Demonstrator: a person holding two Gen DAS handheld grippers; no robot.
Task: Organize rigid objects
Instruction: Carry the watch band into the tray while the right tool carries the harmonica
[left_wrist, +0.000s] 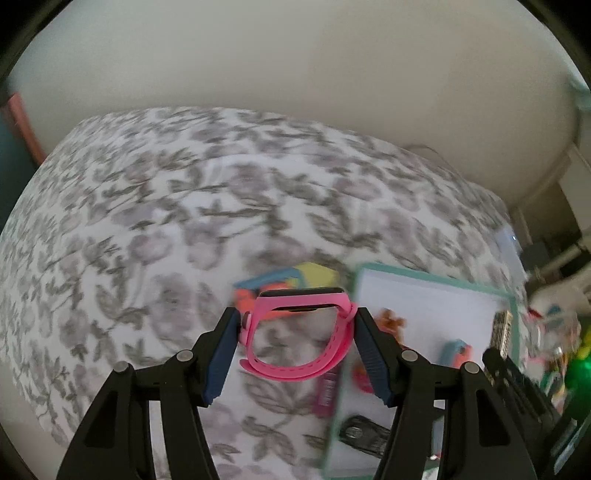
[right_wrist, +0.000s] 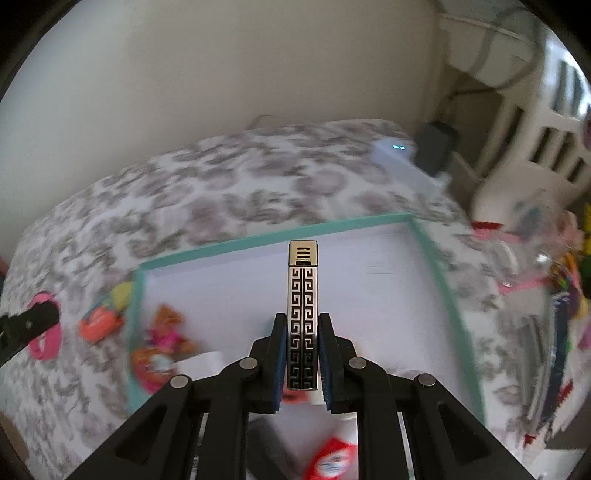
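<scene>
My left gripper (left_wrist: 295, 325) is shut on a pink wristwatch (left_wrist: 295, 332); its looped strap is squeezed between the blue pads, and it hangs above the flowered bedspread (left_wrist: 147, 221). My right gripper (right_wrist: 303, 325) is shut on a slim silver lighter (right_wrist: 303, 314) with a black key pattern. The lighter stands upright over the white tray with a teal rim (right_wrist: 258, 243). In the right wrist view the pink watch (right_wrist: 46, 341) and the left gripper's black finger show at the far left. In the left wrist view the lighter (left_wrist: 502, 332) shows at the right, over the tray (left_wrist: 424, 295).
Small toys lie in the tray's left part: an orange-and-pink figure (right_wrist: 166, 328) and a red cat-face piece (right_wrist: 330, 461). A yellow, blue and orange toy (left_wrist: 291, 284) sits on the bedspread beside the tray. A white box (right_wrist: 399, 155) with lights sits at the bed's far corner. Colourful clutter (right_wrist: 554, 295) fills the right.
</scene>
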